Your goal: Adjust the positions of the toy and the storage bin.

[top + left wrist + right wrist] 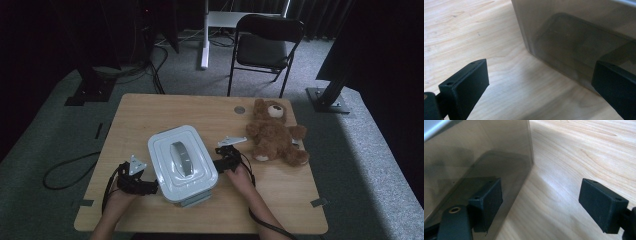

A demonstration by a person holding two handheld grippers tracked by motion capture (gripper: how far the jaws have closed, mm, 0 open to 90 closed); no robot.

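A clear-walled storage box with a pale lid (182,157) and a grey handle stands on the wooden table (150,112). My left gripper (151,188) sits at the box's left side, near its front corner. In the left gripper view the left gripper (539,75) is open, and the box wall (574,37) rises just ahead toward the right jaw. My right gripper (218,166) sits at the box's right side. In the right gripper view the right gripper (541,192) is open: its left jaw lies along the box wall (474,152), its right jaw over bare wood.
A brown teddy bear (275,137) lies on the table to the right of the box, close to my right hand. A grey round cap (239,109) sits in the tabletop behind it. A folding chair (267,42) stands beyond the table. Cables (65,170) loop on the floor at left.
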